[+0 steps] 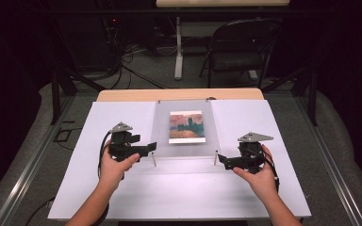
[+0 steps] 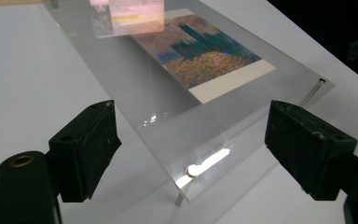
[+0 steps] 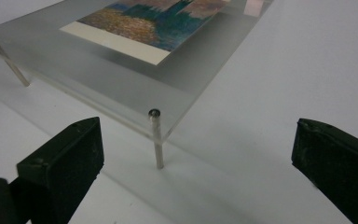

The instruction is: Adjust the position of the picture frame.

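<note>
A clear acrylic plate (image 1: 162,127) stands on thin metal legs on the white table, with a painted picture card (image 1: 186,126) under or in it. My left gripper (image 1: 152,147) is open at the plate's near left corner, whose leg (image 2: 182,191) and screw head (image 2: 192,170) lie between the jaws. My right gripper (image 1: 221,159) is open at the near right corner; its leg (image 3: 157,142) stands between the jaws, not touched. The plate (image 2: 205,126) and card (image 2: 200,51) show in the left gripper view; the plate (image 3: 121,79) and card (image 3: 154,18) show in the right gripper view too.
The white table top (image 1: 122,188) spreads around the plate. A wooden edge (image 1: 179,94) runs at the back. A folding chair (image 1: 240,47) and a table leg (image 1: 178,47) stand beyond, with cables on the floor.
</note>
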`<move>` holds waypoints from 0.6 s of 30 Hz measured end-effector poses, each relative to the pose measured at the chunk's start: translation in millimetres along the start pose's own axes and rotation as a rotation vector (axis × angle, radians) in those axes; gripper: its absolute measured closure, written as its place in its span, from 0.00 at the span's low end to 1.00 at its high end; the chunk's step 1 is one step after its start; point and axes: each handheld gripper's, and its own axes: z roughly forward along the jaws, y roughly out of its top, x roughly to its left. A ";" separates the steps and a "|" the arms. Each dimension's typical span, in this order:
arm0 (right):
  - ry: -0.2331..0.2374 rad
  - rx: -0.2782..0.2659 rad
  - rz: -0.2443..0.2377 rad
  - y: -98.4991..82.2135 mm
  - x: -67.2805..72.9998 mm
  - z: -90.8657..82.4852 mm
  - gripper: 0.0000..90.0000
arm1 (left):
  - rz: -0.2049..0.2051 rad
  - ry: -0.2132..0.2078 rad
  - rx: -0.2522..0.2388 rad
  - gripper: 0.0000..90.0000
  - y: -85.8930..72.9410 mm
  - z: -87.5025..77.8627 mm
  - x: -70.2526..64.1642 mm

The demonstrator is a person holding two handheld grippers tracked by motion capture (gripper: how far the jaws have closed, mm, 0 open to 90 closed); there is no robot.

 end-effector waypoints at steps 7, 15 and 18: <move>0.000 -0.027 0.006 18.2 -7.7 10.2 0.08 | 0.012 0.013 0.010 0.19 16.8 14.9 3.6; 0.002 -0.014 0.068 40.8 -28.4 33.2 0.10 | -0.037 0.036 0.033 0.19 33.0 31.3 20.7; -0.002 0.008 0.075 45.1 -34.4 44.0 0.10 | -0.050 0.039 0.034 0.19 36.0 35.6 25.8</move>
